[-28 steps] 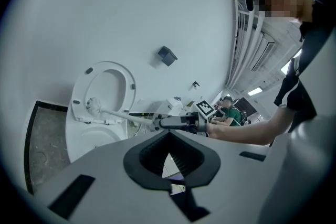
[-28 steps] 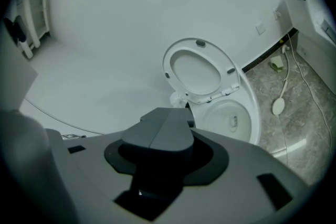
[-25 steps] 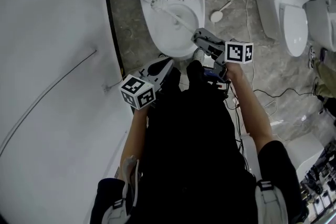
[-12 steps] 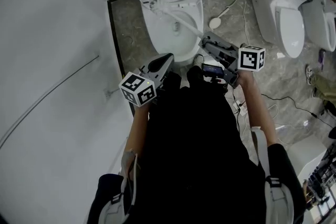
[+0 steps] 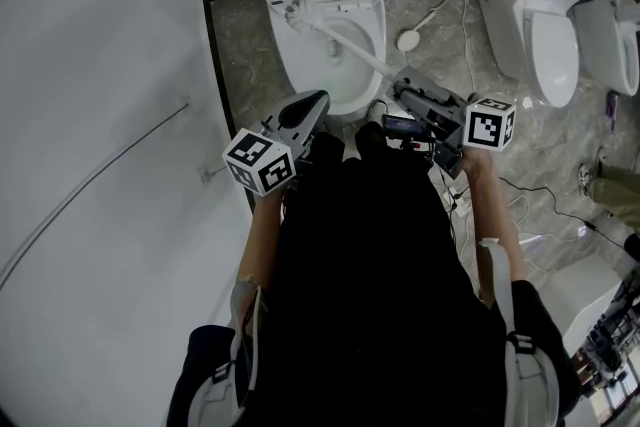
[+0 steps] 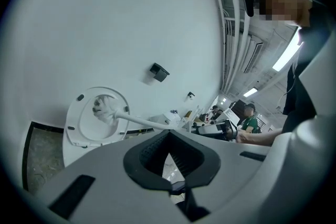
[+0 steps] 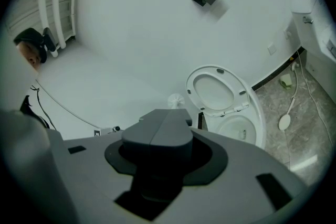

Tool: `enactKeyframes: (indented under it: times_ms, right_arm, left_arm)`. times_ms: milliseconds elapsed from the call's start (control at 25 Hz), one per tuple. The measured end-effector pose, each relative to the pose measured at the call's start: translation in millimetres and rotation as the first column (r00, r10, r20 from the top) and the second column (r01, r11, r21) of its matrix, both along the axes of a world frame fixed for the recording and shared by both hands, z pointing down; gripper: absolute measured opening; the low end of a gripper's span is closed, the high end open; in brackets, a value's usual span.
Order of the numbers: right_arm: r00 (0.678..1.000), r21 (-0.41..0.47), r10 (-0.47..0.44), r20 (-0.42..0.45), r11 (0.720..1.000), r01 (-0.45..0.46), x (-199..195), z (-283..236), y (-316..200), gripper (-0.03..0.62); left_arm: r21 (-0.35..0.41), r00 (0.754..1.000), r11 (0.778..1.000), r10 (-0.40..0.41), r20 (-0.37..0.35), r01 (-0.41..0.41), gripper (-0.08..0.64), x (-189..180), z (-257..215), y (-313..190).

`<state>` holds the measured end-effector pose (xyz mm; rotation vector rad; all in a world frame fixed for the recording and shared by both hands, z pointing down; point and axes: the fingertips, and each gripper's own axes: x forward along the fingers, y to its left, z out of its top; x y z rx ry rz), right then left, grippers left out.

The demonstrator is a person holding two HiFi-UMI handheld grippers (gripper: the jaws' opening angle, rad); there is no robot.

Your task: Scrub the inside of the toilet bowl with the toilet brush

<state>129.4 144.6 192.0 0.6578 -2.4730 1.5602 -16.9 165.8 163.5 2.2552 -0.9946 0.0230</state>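
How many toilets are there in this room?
3. One toilet, lid raised, stands straight ahead, the toilet brush held over it; a second toilet stands to its right; a third toilet is cut by the right edge. Others may lie out of view.

White wall (image 5: 100, 35), grey marble floor (image 5: 240, 40)

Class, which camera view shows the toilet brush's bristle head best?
The left gripper view: the toilet brush's head shows side-on, bristles distinct against the raised seat. The head view shows it small; the right gripper view shows only a bit above the right gripper's shut jaws.
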Motion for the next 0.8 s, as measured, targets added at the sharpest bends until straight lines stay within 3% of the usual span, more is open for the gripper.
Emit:
enactKeyframes:
  times_ms: [800]
  right_arm:
    - [1.000, 0.017, -0.006, -0.027, 1.000, 0.006, -2, -4, 2, 0.184]
  left_arm:
    - [0.011, 1.000, 1.000, -0.002, -0.005, 0.002, 0.008, 3, -2, 3]
